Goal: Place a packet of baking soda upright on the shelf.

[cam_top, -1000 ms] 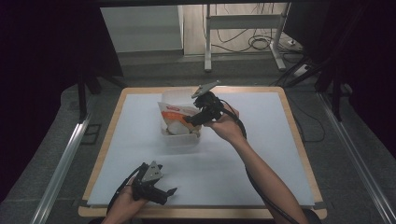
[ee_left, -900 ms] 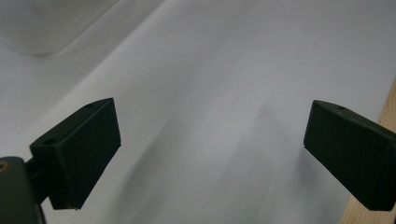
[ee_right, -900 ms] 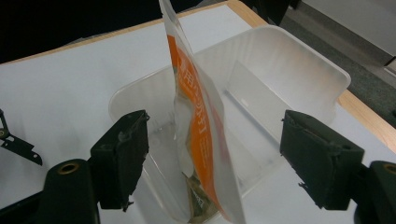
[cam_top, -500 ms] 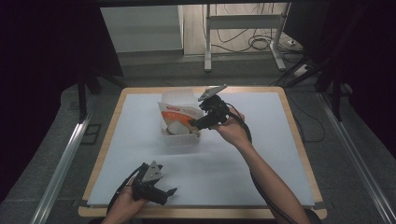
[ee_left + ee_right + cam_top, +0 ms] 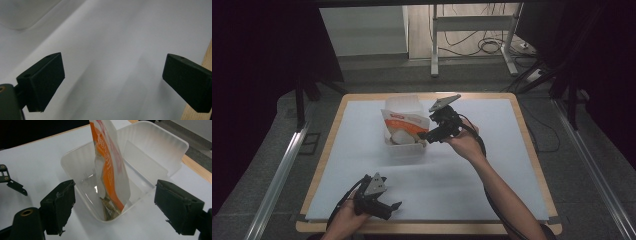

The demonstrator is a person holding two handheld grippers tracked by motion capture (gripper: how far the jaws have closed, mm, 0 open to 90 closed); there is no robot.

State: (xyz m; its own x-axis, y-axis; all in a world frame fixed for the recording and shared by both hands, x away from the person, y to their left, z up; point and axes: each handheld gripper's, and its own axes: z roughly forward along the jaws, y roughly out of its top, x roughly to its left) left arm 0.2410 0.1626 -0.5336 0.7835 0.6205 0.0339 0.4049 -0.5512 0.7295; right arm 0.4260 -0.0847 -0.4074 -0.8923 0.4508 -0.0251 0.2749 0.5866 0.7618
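A: Pouch [image 5: 110, 170] stands on end in the clear tub [image 5: 160, 152] at table centre, long axis upright, leaning a little; its top is cut off in the right gripper view.

B: Right gripper [image 5: 113, 207] has just been opening, jaws apart, gripping nothing. Left gripper [image 5: 112, 80] near, open, empty.

Black gripper [image 5: 432, 134], 2 blocky jaws, grey plate.
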